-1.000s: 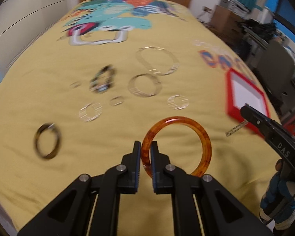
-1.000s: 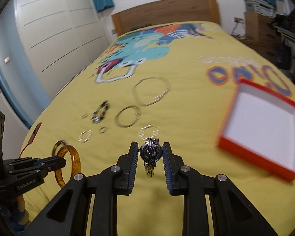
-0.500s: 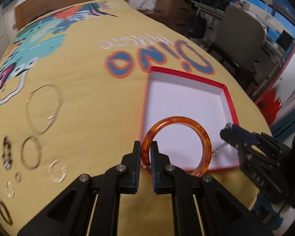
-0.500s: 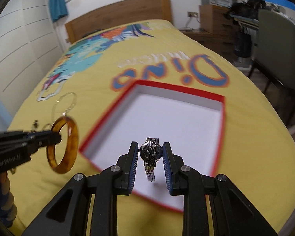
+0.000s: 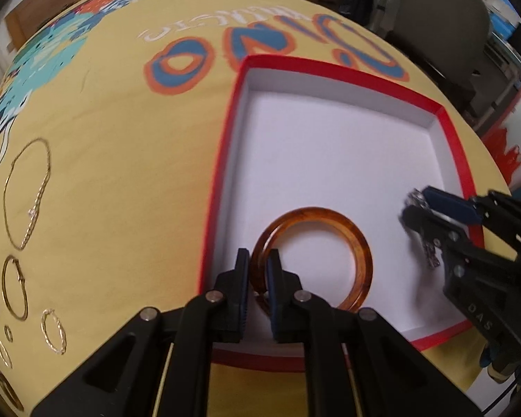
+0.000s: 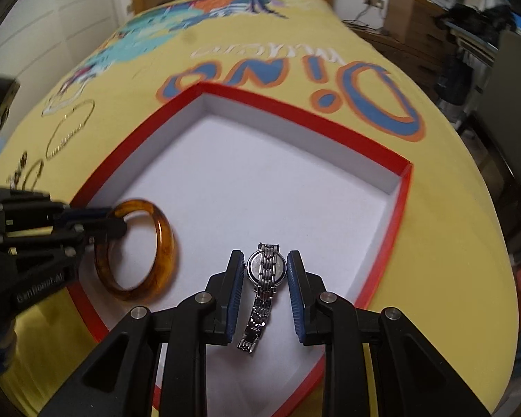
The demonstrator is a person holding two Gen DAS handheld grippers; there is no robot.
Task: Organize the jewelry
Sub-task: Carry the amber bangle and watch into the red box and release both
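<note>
Left gripper [image 5: 257, 271] clenched the amber bangle [image 5: 347, 243]; right gripper [image 6: 264, 271], released, straddled the watch [image 6: 264, 278]. Lower the bangle at the box's [image 6: 403, 187] 9 o'clock.

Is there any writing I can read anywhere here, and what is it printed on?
"DAS": white letters on the right gripper body, left wrist view.
"Dino": big blue and orange letters on the yellow bedspread, seen upside down.
White word beside "Dino": too blurred to read.
White lettering on the left gripper body: partly hidden and blurred, not readable.
Silver watch dial: nothing legible.
</note>
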